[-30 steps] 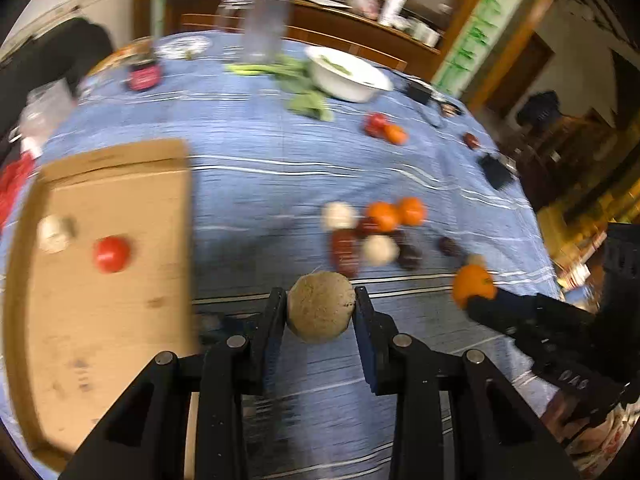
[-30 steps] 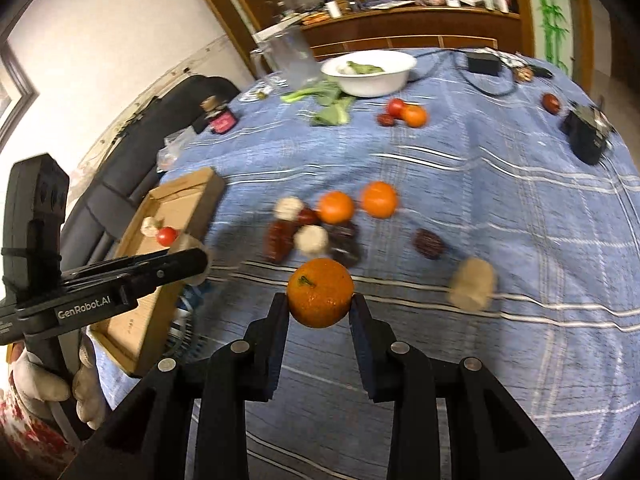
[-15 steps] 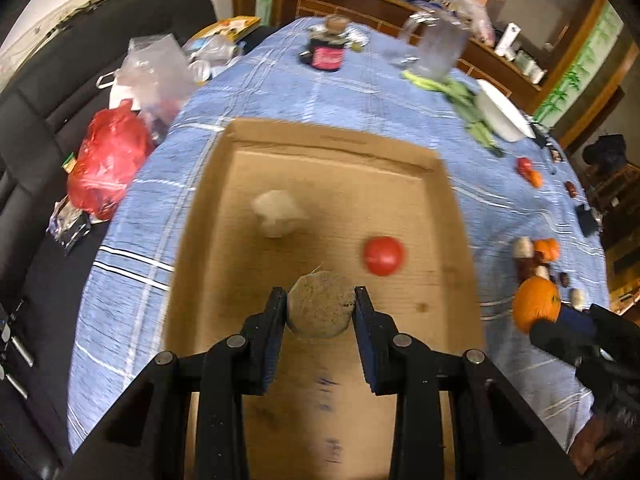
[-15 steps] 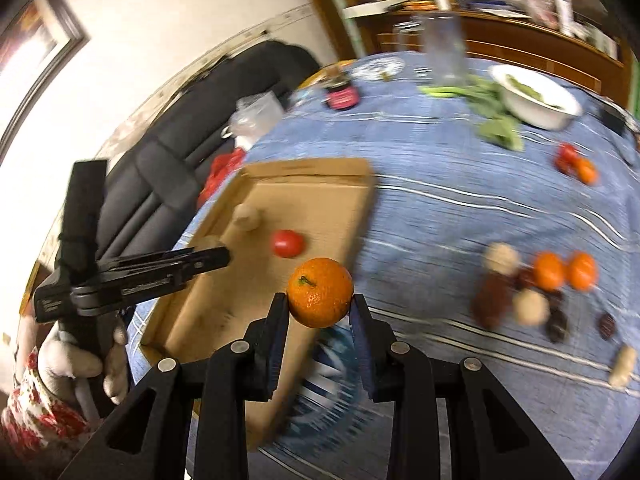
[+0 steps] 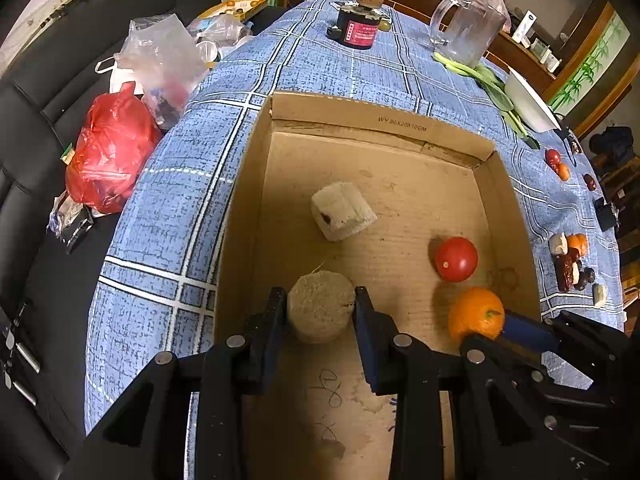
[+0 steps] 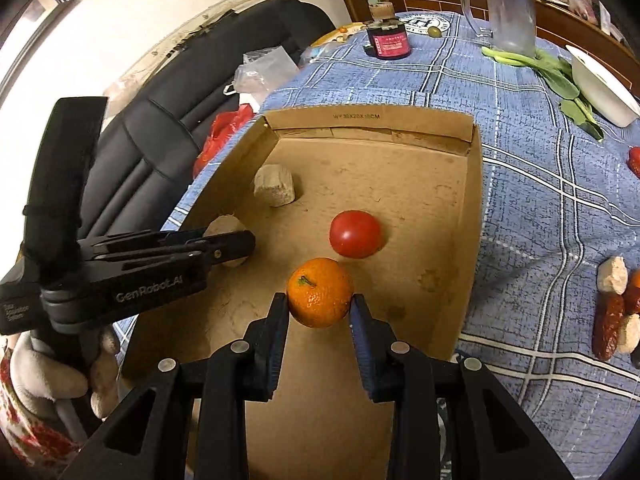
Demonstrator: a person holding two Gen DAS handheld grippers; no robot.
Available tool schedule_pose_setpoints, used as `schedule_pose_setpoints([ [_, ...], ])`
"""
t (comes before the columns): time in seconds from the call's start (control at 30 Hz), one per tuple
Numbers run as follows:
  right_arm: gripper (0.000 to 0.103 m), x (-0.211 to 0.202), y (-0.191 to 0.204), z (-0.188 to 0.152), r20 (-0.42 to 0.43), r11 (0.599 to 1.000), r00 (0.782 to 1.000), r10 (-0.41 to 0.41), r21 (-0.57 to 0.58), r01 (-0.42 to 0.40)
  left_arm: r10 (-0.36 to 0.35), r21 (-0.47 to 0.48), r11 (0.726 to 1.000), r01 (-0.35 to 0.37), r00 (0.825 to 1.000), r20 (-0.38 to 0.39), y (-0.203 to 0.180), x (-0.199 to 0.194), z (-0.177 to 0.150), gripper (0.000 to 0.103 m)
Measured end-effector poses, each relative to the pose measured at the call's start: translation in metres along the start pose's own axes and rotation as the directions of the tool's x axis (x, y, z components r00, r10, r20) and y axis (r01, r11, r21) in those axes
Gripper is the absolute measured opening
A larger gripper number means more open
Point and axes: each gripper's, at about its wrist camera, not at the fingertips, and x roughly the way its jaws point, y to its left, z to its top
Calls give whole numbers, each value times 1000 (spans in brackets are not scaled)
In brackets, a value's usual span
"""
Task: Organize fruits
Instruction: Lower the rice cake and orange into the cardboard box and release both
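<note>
A shallow cardboard box (image 5: 380, 120) (image 6: 468, 208) lies on the blue checked tablecloth. Inside it rest a pale ridged chunk (image 5: 342, 211) (image 6: 275, 190) and a red tomato (image 5: 456, 259) (image 6: 355, 234). My left gripper (image 5: 320, 312) is shut on a round beige piece (image 5: 320, 310), held over the box's left half; in the right wrist view that beige piece (image 6: 224, 222) shows behind the left gripper (image 6: 236, 246). My right gripper (image 6: 319, 302) is shut on an orange (image 6: 320, 292) (image 5: 476, 314), just in front of the tomato over the box floor.
A pile of loose fruit pieces (image 5: 572, 260) (image 6: 616, 312) lies on the cloth right of the box. Further back stand a dark jar (image 5: 358, 26), a glass pitcher (image 5: 468, 24), greens (image 6: 560, 76) and a white bowl (image 5: 528, 104). Plastic bags (image 5: 112, 148) sit on a black sofa to the left.
Both grippers carried their fruit leftwards from the pile to above the box and came lower over it. The orange now hangs over the box floor beside the tomato.
</note>
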Motion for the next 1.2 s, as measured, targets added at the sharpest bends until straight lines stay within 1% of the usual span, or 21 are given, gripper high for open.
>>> schedule_pose_setpoints([
  [0.17,36,11,1,3,-14,1000,1000,-23,7,23,3,-3,1000,-3,1000,1,3,-1,1,33],
  [0.2,36,11,1,3,-12,1000,1000,-29,2,29,-1,-10,1000,1,1000,3,4,-2,2,34],
  [0.27,37,11,2,3,-15,1000,999,-30,0,30,-11,-29,1000,11,1000,6,6,-5,1,40],
  [0.37,38,7,2,4,-3,1000,1000,-28,-2,28,-24,-67,997,25,1000,19,11,-14,2,41],
  [0.43,42,0,4,3,10,1000,1000,-30,-8,30,-15,-84,996,18,999,37,12,-24,2,47],
  [0.47,44,-6,4,3,20,1000,999,-27,-9,27,-13,-94,995,17,999,49,12,-30,3,52],
  [0.53,45,-17,4,2,44,1000,999,-26,-11,27,-22,-102,994,30,997,79,8,-42,3,56],
  [0.6,48,-34,-1,0,74,1000,997,-29,-1,29,-27,-102,994,38,994,106,-1,-55,4,65],
  [0.63,50,-41,-4,-3,84,1000,996,-29,8,28,-28,-102,994,40,993,114,-6,-59,4,68],
  [0.67,52,-50,-11,-6,98,999,995,-31,22,29,-39,-97,994,52,991,127,-15,-64,5,71],
  [0.73,52,-67,-27,-13,122,998,991,-46,54,40,-67,-77,994,78,988,136,-32,-69,6,72],
  [0.83,52,-94,-64,-31,146,988,985,-90,140,69,-102,-48,993,109,987,127,-58,-68,6,72],
  [0.87,52,-105,-80,-40,155,981,982,-111,174,83,-124,-30,991,128,985,118,-73,-65,6,72],
  [0.97,52,-134,-128,-66,164,951,970,-181,279,130,-152,10,988,152,983,102,-102,-61,4,72],
  [1.07,52,-160,-175,-94,146,906,952,-269,375,198,-187,55,982,183,980,72,-140,-49,1,72],
  [1.2,51,-186,-221,-121,131,851,936,-326,471,231,-212,110,972,207,977,35,-182,-32,-2,72],
])
